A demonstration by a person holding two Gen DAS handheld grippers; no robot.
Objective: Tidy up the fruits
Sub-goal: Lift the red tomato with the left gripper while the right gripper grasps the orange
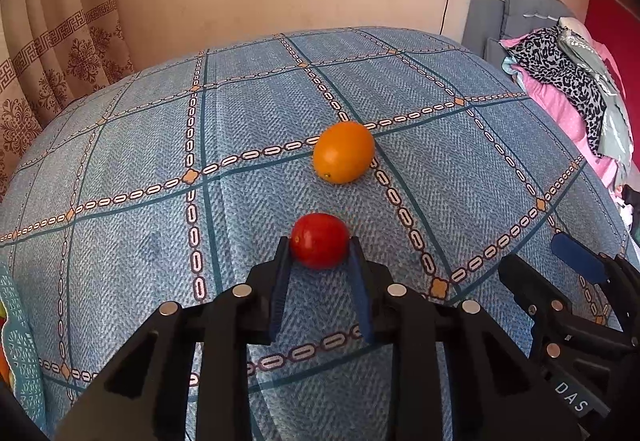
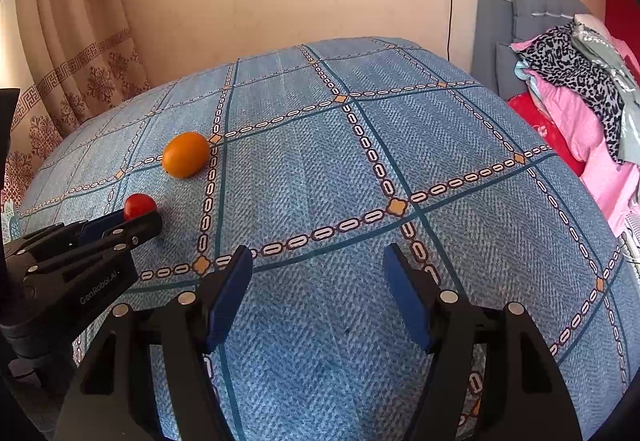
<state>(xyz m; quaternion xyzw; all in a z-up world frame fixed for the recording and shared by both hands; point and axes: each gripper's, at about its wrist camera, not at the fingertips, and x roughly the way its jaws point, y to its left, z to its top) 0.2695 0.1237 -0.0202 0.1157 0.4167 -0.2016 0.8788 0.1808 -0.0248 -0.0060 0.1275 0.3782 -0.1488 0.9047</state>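
Note:
A small red tomato [image 1: 319,240] lies on the blue checked tablecloth [image 1: 248,113], and my left gripper [image 1: 319,243] is shut on it, one blue pad touching each side. An orange citrus fruit [image 1: 344,152] lies alone on the cloth just beyond it. The right wrist view shows the same tomato [image 2: 140,204] at the tip of the left gripper [image 2: 138,216], with the orange fruit [image 2: 186,154] behind. Further right, my right gripper [image 2: 318,273] is open over bare cloth with nothing between its fingers; it also shows at the right edge [image 1: 560,261].
A teal plastic basket [image 1: 20,337] with coloured fruit inside peeks in at the far left edge. A curtain [image 1: 60,53] hangs at the back left. Piled clothes [image 2: 576,97] and a grey headboard [image 2: 496,41] stand beyond the table's right side.

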